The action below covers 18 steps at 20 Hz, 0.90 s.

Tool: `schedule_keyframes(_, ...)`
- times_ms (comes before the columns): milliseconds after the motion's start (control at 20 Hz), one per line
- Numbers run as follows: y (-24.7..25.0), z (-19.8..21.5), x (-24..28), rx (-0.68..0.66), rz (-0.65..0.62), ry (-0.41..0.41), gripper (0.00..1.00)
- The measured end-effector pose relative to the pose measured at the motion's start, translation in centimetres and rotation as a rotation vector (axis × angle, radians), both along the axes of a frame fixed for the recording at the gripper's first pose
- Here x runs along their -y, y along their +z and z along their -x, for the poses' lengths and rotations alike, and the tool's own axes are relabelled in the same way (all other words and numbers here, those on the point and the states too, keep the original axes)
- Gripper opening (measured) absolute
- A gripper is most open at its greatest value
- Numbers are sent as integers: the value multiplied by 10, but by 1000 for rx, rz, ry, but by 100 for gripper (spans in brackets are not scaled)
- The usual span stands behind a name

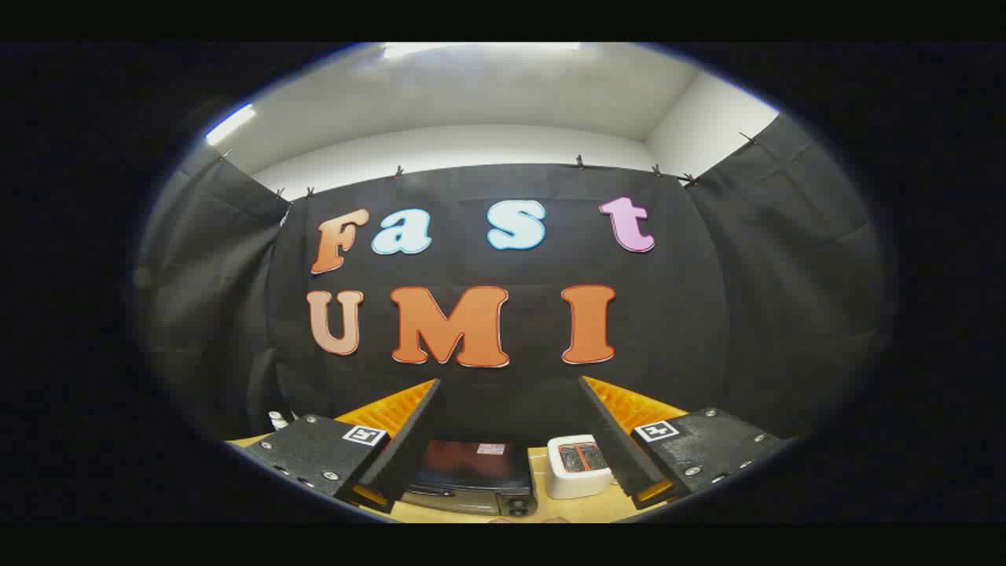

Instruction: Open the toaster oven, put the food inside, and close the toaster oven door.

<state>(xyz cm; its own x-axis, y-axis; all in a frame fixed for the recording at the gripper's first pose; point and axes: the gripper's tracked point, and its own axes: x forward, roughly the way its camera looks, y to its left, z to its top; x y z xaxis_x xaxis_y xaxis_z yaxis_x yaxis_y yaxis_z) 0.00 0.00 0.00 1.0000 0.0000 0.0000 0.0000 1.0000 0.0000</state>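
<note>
The toaster oven (471,479) sits low on the table, between the gripper's two fingers and well beyond their tips, at about six o'clock from the middle of the scene; its dark top faces up and the door with its handle lies along the near lower edge, apparently not yet opened. The gripper (511,381) hangs high above it with its fingers spread wide apart and nothing between them. The step in hand looks like the approach to the door, so a good move is to tip the fingers down, come in from the front toward the handle and settle squarely on it before pulling, so the door swings on its hinge and the oven does not slide. Whether a knob is beside the handle is too small to tell, and I cannot make out the food. Just to the oven's three o'clock stands a white slot toaster (579,465), close enough that a wide sweep on that side could knock it. At nine o'clock, past the left finger, a small white bottle (277,420) stands near the table (542,460) edge. The light tabletop shows bare in front of the oven, giving room for the door to drop, and the black cloth wall behind closes off the far side.
</note>
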Motion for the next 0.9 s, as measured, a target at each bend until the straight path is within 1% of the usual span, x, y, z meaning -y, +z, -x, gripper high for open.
schedule_keyframes(150, 11, 4, -11, 13, 2, 12, 99)
schedule_keyframes(400, 18, 9, -26, -4, 0, 29, 99)
schedule_keyframes(650, 20, 14, -30, -7, 16, 41, 99)
schedule_keyframes(900, 20, 15, -30, -20, 5, 44, 99)
